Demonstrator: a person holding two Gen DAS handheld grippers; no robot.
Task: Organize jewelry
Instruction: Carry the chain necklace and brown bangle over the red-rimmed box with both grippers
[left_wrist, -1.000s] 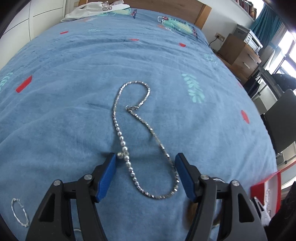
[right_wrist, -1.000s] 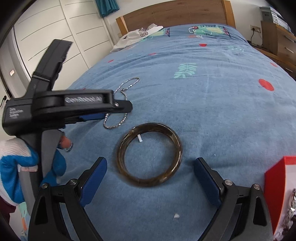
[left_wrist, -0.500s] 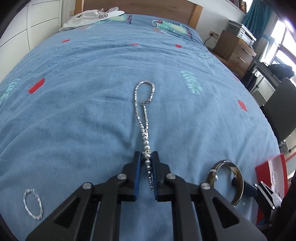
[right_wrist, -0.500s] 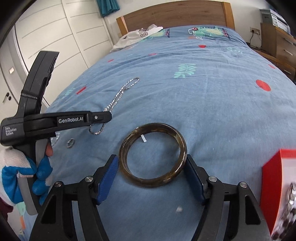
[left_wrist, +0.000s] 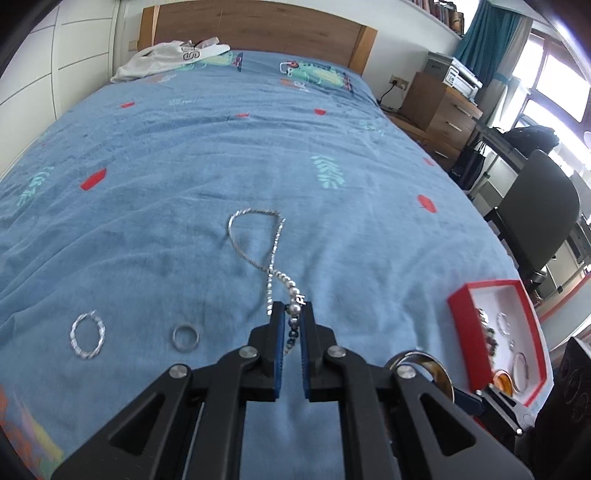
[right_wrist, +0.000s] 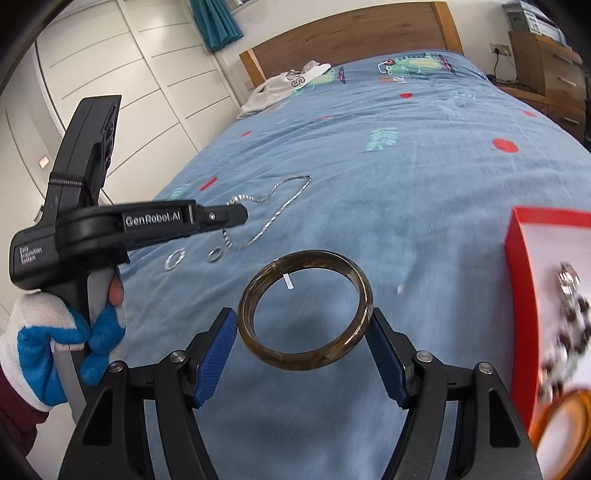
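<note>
My left gripper (left_wrist: 293, 325) is shut on the pearl end of a silver necklace (left_wrist: 273, 254), lifting it off the blue bedspread while its far loop trails on the cloth; both also show in the right wrist view, the gripper (right_wrist: 236, 218) and the necklace (right_wrist: 280, 206). My right gripper (right_wrist: 303, 339) is shut on a brown bangle (right_wrist: 304, 314) and holds it above the bed. The bangle's edge shows in the left wrist view (left_wrist: 439, 373). A red jewelry box (left_wrist: 461, 325) with several pieces inside lies at the right; it also shows in the right wrist view (right_wrist: 517, 280).
A twisted silver bracelet (left_wrist: 88, 334) and a small ring (left_wrist: 185, 337) lie on the bedspread at the left. White clothing (left_wrist: 170, 59) lies by the wooden headboard. A dresser (left_wrist: 436, 110) and a dark chair (left_wrist: 535, 214) stand right of the bed.
My left gripper closed on the necklace and lifted and pulled it back. My right gripper closed on the bangle and raised it off the bed, toward the red box.
</note>
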